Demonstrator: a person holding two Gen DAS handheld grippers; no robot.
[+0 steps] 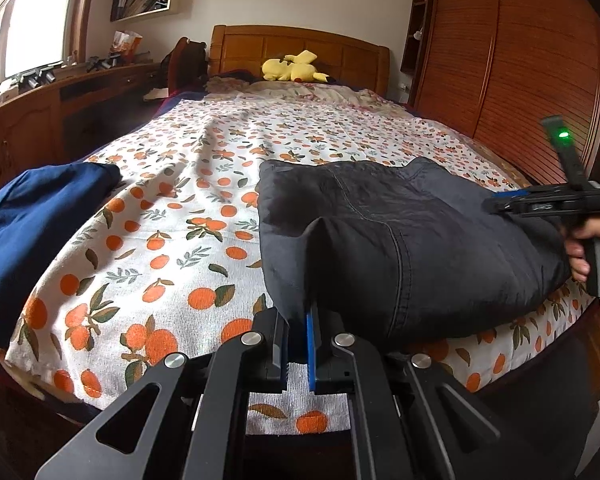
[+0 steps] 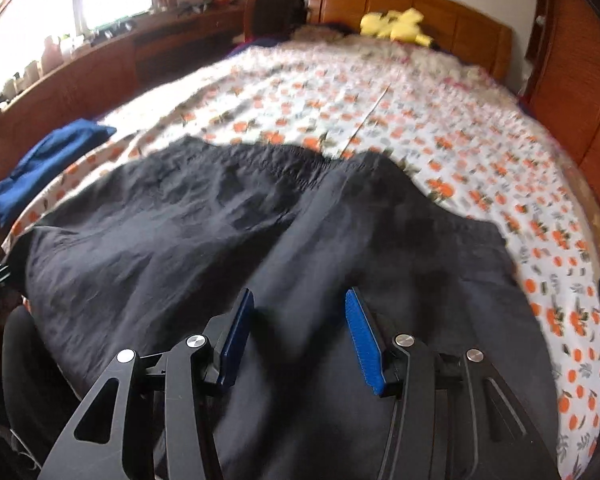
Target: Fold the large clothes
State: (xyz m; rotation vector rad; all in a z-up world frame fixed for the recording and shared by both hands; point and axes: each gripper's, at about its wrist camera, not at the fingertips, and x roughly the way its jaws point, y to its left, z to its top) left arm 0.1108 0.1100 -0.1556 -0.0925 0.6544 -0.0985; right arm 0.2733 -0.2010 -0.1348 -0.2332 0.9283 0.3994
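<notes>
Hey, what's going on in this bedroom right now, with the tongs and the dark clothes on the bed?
A person is folding a large dark grey pair of trousers on the bed's orange-print sheet. The left tongs are shut, pinching an edge of the fabric and lifting it into a small peak. The right tongs stand open over the trousers, gripping nothing; that view is blurred. A folded navy blue garment lies apart at the left, and a yellow plush toy rests by the headboard.

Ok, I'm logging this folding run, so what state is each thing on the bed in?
Dark trousers: partly folded on the bed, one edge pinched up.
Left gripper: shut on the trousers.
Right gripper: open above the trousers.
Blue garment: folded, lying aside.
Yellow plush toy: lying by the headboard.
</notes>
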